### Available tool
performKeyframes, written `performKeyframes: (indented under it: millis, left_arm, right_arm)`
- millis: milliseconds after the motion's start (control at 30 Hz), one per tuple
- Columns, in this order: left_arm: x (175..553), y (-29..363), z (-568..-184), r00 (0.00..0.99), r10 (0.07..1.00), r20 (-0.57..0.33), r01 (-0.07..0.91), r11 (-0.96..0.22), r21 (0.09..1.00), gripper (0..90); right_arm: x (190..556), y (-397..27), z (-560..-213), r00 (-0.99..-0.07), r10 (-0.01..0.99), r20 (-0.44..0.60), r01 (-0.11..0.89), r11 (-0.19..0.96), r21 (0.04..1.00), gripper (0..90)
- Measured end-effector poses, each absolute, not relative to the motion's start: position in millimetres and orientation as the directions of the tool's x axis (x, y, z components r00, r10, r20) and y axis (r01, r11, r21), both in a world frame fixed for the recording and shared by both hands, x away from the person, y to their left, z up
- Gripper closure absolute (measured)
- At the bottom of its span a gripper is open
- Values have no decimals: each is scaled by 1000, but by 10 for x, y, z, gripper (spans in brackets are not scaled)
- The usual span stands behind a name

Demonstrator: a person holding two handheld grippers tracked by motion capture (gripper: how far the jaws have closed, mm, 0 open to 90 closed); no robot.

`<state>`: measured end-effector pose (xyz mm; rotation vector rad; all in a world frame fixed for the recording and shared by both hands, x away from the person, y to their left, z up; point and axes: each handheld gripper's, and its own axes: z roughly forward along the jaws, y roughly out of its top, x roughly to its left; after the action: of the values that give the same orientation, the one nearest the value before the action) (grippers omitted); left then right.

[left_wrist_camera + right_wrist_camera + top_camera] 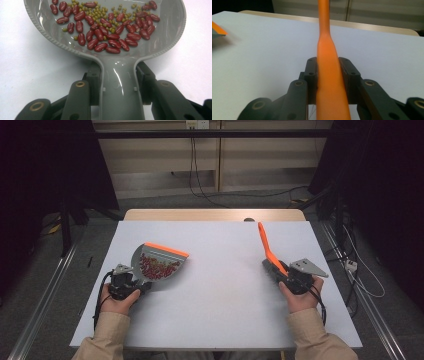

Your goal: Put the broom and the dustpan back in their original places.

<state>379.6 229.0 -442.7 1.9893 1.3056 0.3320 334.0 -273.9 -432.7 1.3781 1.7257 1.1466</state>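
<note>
On table left: left gripper (131, 283) jaws clamped on dustpan (159, 262) handle, beans (107, 32) lying in pan | right side: right gripper (288, 276) jaws closed around orange brush (268, 251) handle, handle pointing away.

Ahead of the left tongs (120, 82), the dustpan (120, 62) runs off the top edge; the brush (329, 75) handle between the right tongs (329, 77) does likewise.

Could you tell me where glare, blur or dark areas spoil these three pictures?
High view: both sides of the room are near black, the table evenly lit. Left gripper view: glare streaks on the dustpan handle; beans sharp. Right gripper view: the brush handle is soft, and the dustpan's orange edge at far left is blurred.
</note>
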Motion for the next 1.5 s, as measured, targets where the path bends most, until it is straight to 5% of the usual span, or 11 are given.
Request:
performKeyframes:
  millis: [433, 667, 867, 1133, 1500]
  left_arm:
    - [3825, 2265, -4471, 418, 885, -206, 717, -182, 673, 612]
    - [3739, 2210, -4438, 466, 845, -262, 680, -153, 717, 503]
    - [3660, 2211, -4407, 500, 811, -304, 670, -140, 729, 359]
    - [3591, 2309, -4345, 571, 776, -268, 564, -134, 815, 145]
    - [3569, 2298, -4322, 649, 722, -240, 486, -150, 861, 90]
  right_arm:
    - [3342, -2819, -4409, -174, 980, -102, 421, 167, 892, 708]
    - [3339, -2659, -4431, -213, 975, -71, 422, 157, 893, 686]
    - [3343, -2536, -4442, -308, 945, 110, 426, 33, 904, 589]
    - [3222, -2634, -4412, -361, 921, 147, 407, 14, 913, 393]
    - [3022, -2753, -4453, -424, 892, 157, 412, 35, 911, 282]
